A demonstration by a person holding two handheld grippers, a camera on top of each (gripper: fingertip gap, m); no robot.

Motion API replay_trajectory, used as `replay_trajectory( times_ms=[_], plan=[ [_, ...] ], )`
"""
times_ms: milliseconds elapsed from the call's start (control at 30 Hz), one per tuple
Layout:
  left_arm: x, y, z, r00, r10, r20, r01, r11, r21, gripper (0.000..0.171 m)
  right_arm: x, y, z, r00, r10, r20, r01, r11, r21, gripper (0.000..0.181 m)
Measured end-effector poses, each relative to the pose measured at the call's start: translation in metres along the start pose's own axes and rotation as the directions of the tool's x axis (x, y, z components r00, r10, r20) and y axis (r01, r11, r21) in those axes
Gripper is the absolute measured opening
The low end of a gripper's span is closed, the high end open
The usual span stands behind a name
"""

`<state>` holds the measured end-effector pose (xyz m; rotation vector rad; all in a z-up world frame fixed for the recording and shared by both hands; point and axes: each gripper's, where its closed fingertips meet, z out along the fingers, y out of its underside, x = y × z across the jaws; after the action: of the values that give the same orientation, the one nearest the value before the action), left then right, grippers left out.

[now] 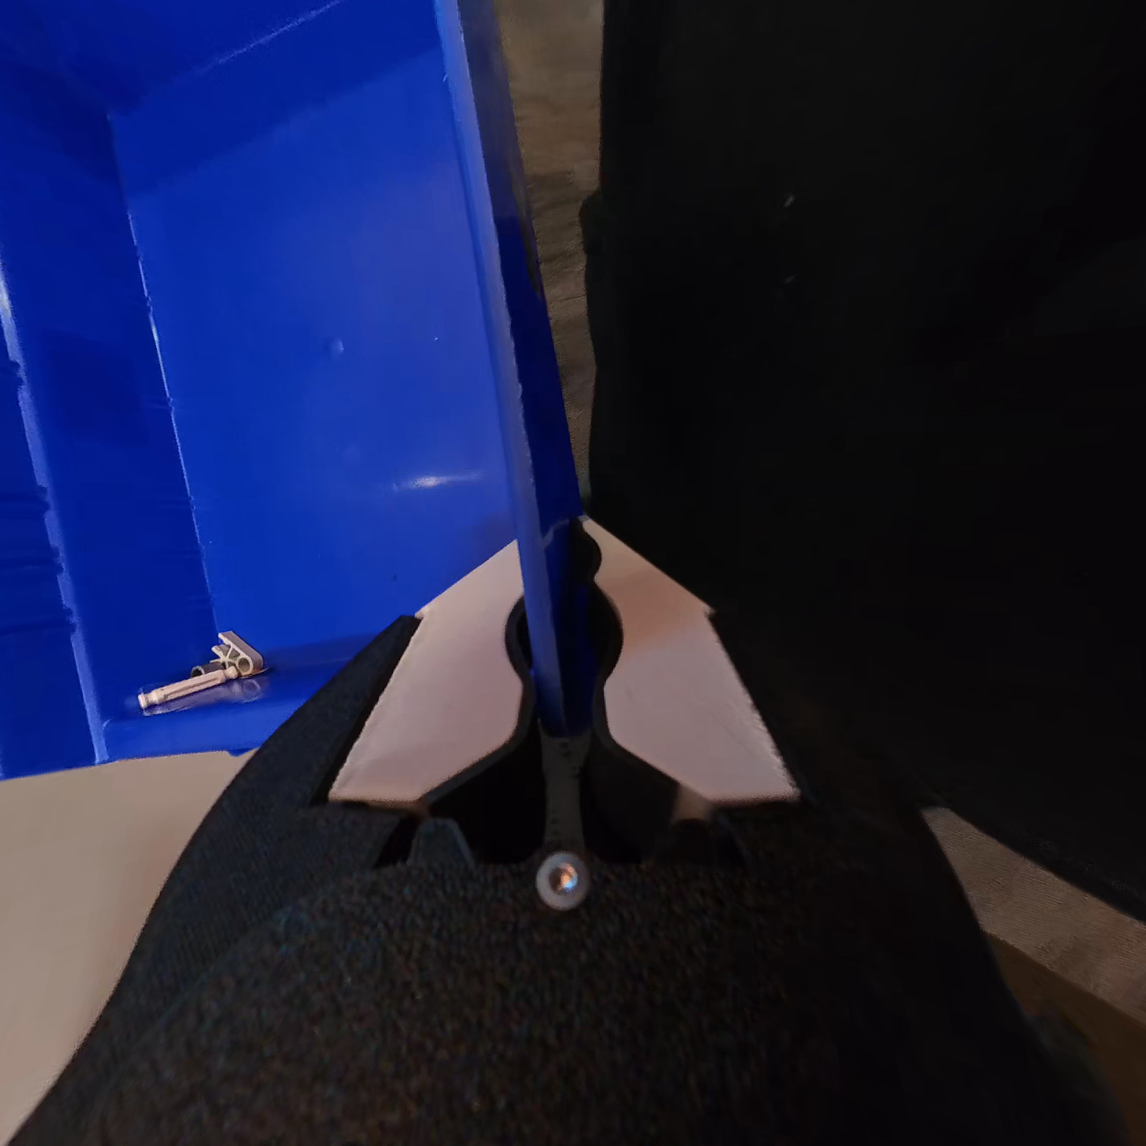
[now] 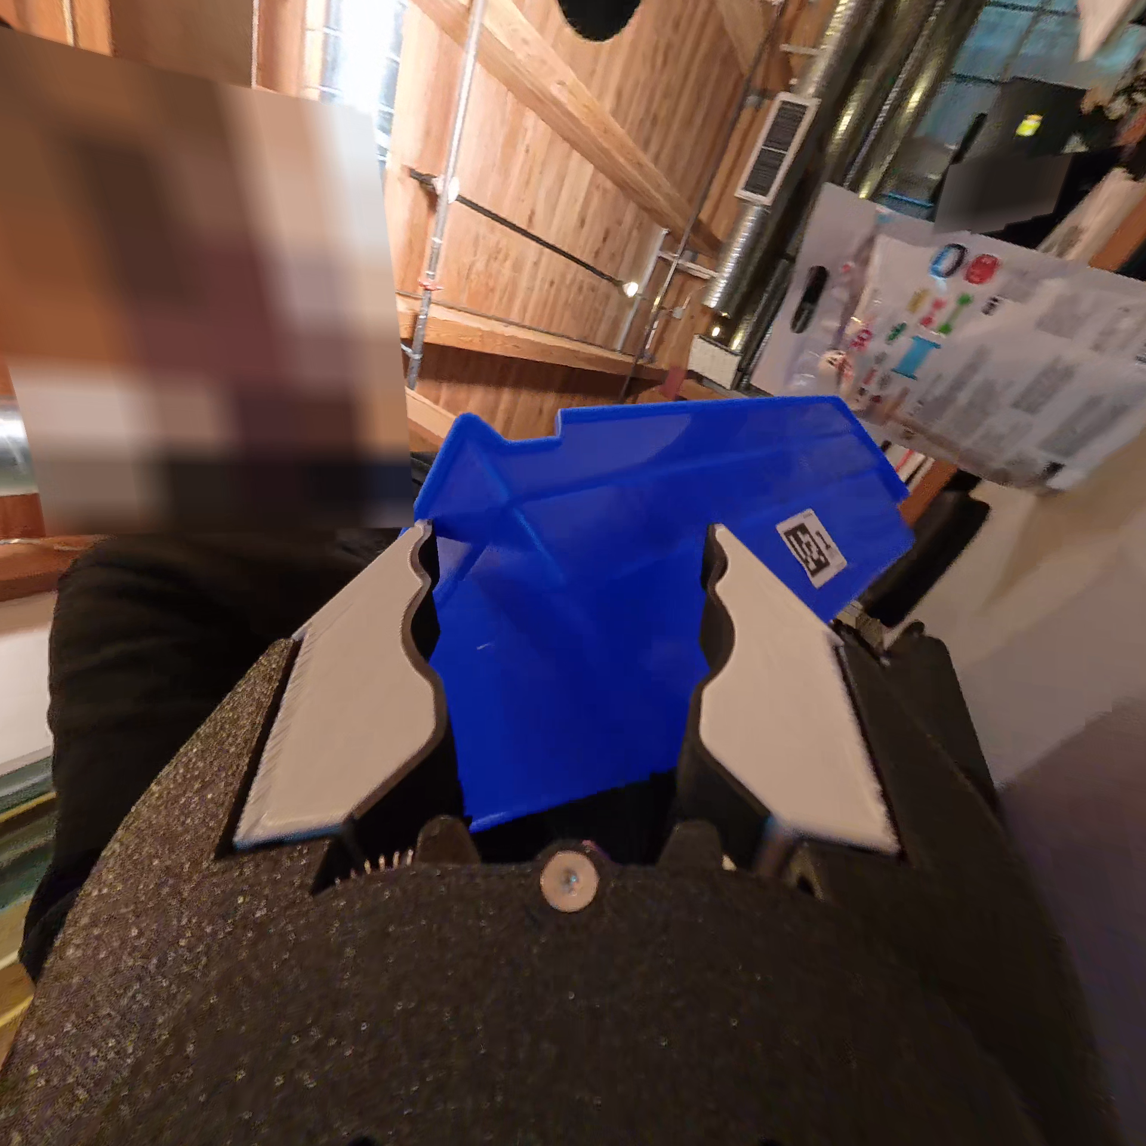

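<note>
One blue bin (image 1: pixel 322 397) with two small grey parts (image 1: pixel 204 679) inside, left gripper (image 1: pixel 561 620) clamping its wall, right gripper (image 2: pixel 567 558) spread wide

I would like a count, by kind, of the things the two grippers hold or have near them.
Blue bins: 1, its wall clamped in the left gripper
Small grey parts inside the bin: 2, as far as can be told
Grippers: 2, the right gripper open beside the bin
Total: 5

A pale tabletop (image 1: pixel 93 868) shows at the lower left; whether the blue bin (image 1: pixel 310 372) rests on it cannot be told.
</note>
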<state>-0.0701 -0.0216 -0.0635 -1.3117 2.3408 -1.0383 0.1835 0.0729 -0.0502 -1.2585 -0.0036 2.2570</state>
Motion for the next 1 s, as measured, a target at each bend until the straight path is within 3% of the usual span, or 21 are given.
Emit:
replay_trajectory(
  times_ms=[200,533,700,1000],
  plan=[
    [-0.022,-0.001,0.06,0.999,0.036,0.021,-0.035,0.999,-0.021,0.0,-0.002,0.006,-0.067,0.991,0.007,-0.131,-0.001,0.999,0.046,0.087],
    [-0.111,-0.018,0.137,0.981,0.158,0.116,-0.152,0.987,-0.057,0.0,-0.025,-0.039,-0.166,0.942,-0.033,-0.333,0.076,0.99,0.116,0.087],
    [-0.122,-0.024,0.167,0.979,0.167,0.117,-0.16,0.985,-0.059,0.0,-0.021,-0.037,-0.21,0.869,0.005,-0.494,0.07,0.989,0.133,0.09],
    [-0.119,-0.011,0.182,0.981,0.164,0.101,-0.161,0.986,-0.036,0.001,-0.027,-0.003,-0.224,0.827,0.053,-0.56,-0.033,0.998,0.045,0.091]
  ],
)
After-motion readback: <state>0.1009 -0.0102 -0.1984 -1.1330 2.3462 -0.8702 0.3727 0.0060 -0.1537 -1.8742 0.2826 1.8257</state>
